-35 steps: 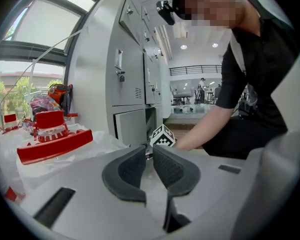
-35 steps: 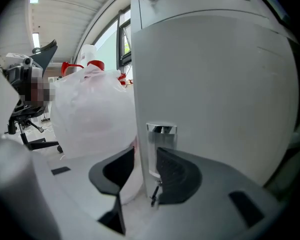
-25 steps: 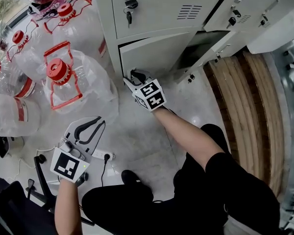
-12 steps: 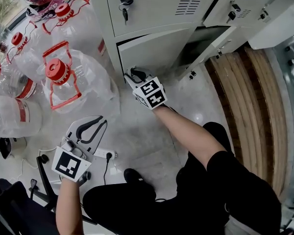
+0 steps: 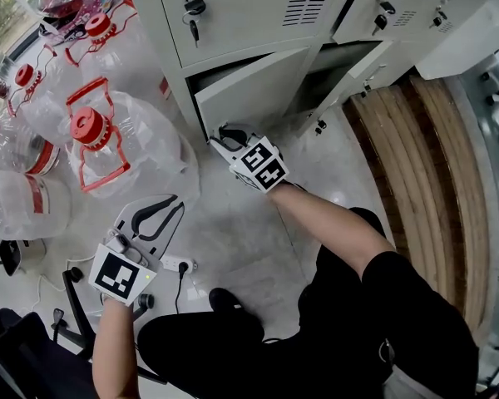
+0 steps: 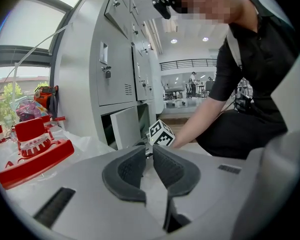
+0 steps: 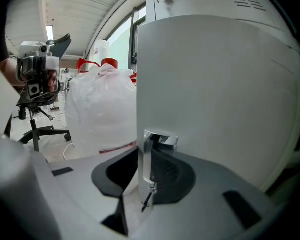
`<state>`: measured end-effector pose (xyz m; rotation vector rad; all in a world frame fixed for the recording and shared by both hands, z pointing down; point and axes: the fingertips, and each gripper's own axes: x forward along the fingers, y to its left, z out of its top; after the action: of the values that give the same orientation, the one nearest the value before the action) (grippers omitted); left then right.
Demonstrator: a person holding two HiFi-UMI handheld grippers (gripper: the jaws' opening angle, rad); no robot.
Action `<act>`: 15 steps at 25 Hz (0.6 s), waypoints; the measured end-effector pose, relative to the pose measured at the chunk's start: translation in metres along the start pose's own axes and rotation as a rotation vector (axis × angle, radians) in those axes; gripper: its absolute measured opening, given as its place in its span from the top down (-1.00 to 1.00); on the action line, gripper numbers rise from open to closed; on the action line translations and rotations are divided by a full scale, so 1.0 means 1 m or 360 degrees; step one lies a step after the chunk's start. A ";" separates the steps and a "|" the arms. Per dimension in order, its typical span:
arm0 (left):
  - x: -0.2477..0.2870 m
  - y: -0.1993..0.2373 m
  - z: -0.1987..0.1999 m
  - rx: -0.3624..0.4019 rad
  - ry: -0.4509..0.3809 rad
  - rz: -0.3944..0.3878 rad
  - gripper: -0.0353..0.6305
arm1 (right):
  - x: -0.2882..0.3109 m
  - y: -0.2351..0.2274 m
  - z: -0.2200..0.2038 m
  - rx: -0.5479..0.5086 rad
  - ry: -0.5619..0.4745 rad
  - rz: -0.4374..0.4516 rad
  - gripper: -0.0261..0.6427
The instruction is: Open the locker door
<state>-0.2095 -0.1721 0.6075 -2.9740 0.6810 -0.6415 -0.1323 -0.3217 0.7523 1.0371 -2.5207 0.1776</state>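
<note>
Clamping the upright free edge of the ajar door (image 5: 249, 98) with jaws just closed on it, the right tongs (image 5: 222, 134) are nearest; the left tongs (image 5: 170, 207) hang shut, empty, well apart

upper locker (image 5: 249, 11) cut off at top edge, open locker's inside (image 5: 339, 70) dark

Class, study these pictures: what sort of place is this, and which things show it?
Probably a workplace locker area: a bank of grey metal lockers, big clear water jugs with red caps stored beside them, and an office chair nearby.
</note>
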 end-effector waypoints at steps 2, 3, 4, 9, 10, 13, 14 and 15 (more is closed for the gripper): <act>0.005 -0.001 0.000 -0.0014 0.0008 -0.0016 0.72 | -0.004 0.002 -0.002 -0.0034 0.0011 0.0037 0.65; 0.007 -0.002 0.000 -0.0022 0.0009 -0.0023 0.72 | -0.006 0.003 -0.003 -0.0052 0.0020 0.0052 0.65; 0.010 -0.002 0.000 -0.0024 0.0013 -0.0029 0.72 | -0.008 0.004 -0.003 -0.0065 0.0025 0.0064 0.66; 0.025 -0.004 0.000 0.0006 0.0055 -0.0068 0.72 | -0.020 0.009 -0.005 -0.0088 0.0028 0.0101 0.66; 0.027 -0.004 0.001 0.0006 0.0056 -0.0075 0.72 | -0.022 0.009 -0.005 -0.0086 0.0023 0.0104 0.65; 0.033 -0.004 0.003 0.0005 0.0049 -0.0087 0.72 | -0.028 0.011 -0.010 -0.0094 0.0028 0.0124 0.65; 0.034 -0.004 0.003 0.0009 0.0048 -0.0091 0.72 | -0.030 0.012 -0.013 -0.0100 0.0039 0.0139 0.65; 0.036 -0.006 0.004 0.0013 0.0049 -0.0096 0.72 | -0.033 0.014 -0.015 -0.0105 0.0050 0.0155 0.65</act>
<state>-0.1761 -0.1825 0.6187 -2.9933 0.5905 -0.6933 -0.1163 -0.2868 0.7529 0.8803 -2.5322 0.1368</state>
